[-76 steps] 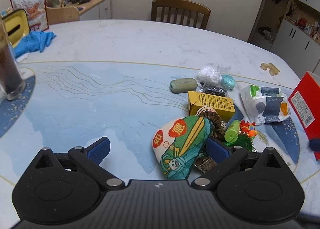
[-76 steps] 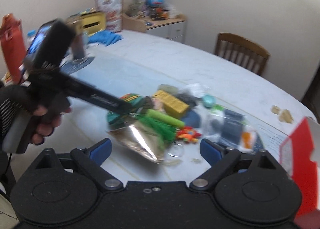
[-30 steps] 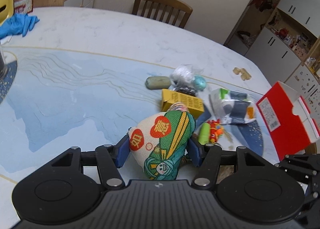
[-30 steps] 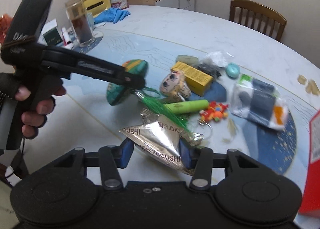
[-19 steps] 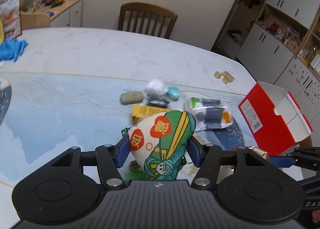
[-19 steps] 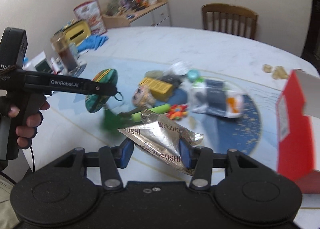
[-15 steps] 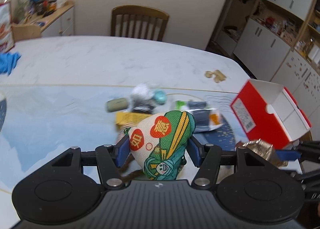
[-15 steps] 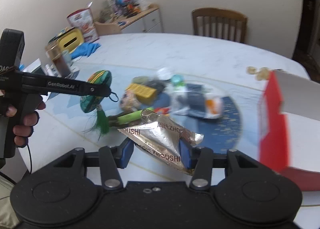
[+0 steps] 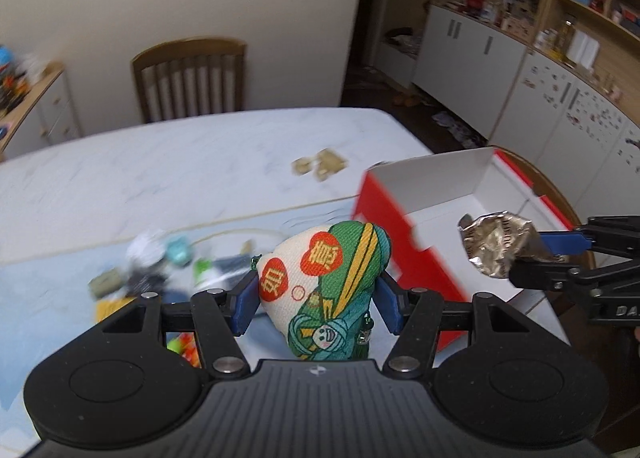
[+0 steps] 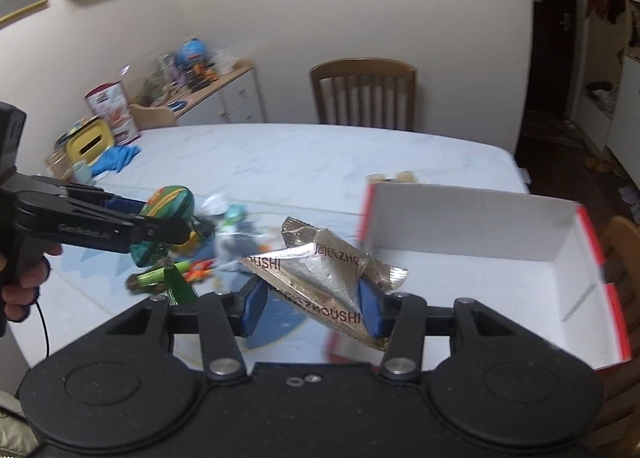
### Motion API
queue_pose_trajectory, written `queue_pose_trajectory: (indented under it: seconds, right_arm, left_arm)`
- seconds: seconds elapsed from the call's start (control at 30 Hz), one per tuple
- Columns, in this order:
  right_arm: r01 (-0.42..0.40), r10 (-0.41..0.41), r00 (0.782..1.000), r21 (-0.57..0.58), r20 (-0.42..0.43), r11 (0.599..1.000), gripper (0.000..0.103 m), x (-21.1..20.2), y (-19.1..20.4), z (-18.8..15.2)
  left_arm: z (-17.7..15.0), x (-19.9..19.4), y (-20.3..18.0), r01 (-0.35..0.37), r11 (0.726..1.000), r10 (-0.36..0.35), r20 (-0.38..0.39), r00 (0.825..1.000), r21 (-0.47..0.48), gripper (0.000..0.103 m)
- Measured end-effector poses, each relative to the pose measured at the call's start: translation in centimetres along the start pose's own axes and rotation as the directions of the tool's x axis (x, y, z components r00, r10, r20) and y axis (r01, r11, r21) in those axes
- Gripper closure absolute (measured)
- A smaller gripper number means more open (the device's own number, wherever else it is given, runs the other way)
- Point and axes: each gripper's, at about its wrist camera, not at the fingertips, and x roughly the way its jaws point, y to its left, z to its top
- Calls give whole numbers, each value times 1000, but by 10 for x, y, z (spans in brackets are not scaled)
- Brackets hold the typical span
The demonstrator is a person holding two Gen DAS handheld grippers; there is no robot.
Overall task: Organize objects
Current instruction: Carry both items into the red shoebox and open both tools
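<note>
Left gripper (image 9: 316,300) clamps a pouch (image 9: 326,290), right gripper (image 10: 310,308) a foil packet (image 10: 320,270), near the empty box (image 10: 480,234); clutter (image 10: 208,242) remains on the worktop (image 10: 320,154).

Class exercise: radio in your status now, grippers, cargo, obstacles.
Left gripper shut on cloth pouch. Right gripper shut on foil packet. Red box open ahead, nothing blocking it.

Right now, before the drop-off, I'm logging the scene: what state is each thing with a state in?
Left gripper: shut on the cloth pouch, held off the table.
Right gripper: shut on the foil packet, crumpled, held in the air.
Red box: open, white inside, nothing seen in it.
Green tassel: hanging below the pouch.
Chair: upright, at the table's far side.
</note>
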Motion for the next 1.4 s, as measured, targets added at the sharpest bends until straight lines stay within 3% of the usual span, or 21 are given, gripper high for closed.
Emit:
queue_pose_trajectory:
  seconds: [0.63, 1.0, 1.4]
  right_arm:
    - [134, -133, 991, 83, -22, 987, 55, -1, -125, -20]
    - [142, -140, 985, 18, -104, 990, 55, 32, -152, -24]
    - [142, -157, 965, -84, -209, 986, 55, 72, -164, -28]
  left_arm:
    - [96, 69, -125, 70, 984, -71, 1, 997, 166, 43]
    - [85, 155, -167, 35, 971, -5, -127, 992, 236, 43]
    - [63, 225, -178, 0, 956, 80, -263, 961, 292, 43]
